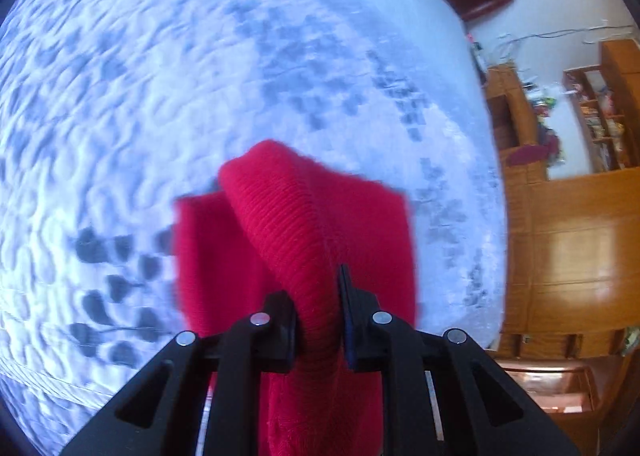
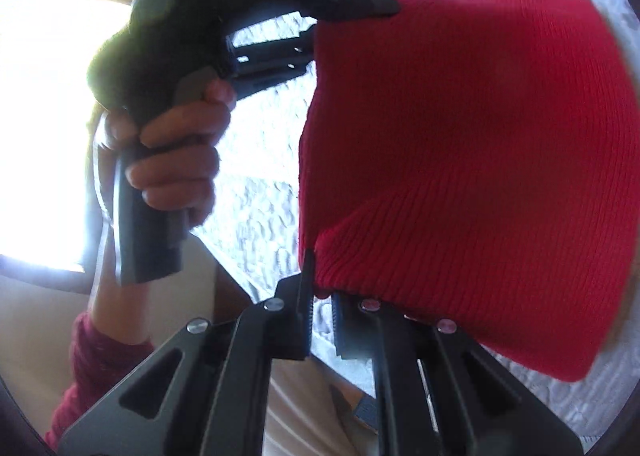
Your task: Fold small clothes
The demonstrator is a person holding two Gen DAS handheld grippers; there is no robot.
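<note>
1. Hanging off the bed, the red knit garment (image 1: 304,224) is gripped at two places, its ribbed cloth bunched into a thick fold in the left wrist view and spread as a broad sheet in the right wrist view.
2. Left gripper (image 1: 318,320): its jaws stand narrow and are clamped on a rolled ridge of the red knit garment, which runs up between the pads and droops below them.
3. Right gripper (image 2: 320,296): its jaws are nearly together and pinch a lower corner of the cloth, which stretches up and to the right from there.
4. In the right wrist view the left gripper bites the cloth's upper edge, and a hand (image 2: 176,160) in a dark red sleeve (image 2: 92,372) is wrapped round its handle.
5. Beneath lies the bedspread (image 1: 200,76), white with a grey-blue block pattern, blurred.
6. Beyond the bed's edge stand wooden cabinets (image 1: 568,240) and open shelves (image 1: 600,124) against a pale wall.
</note>
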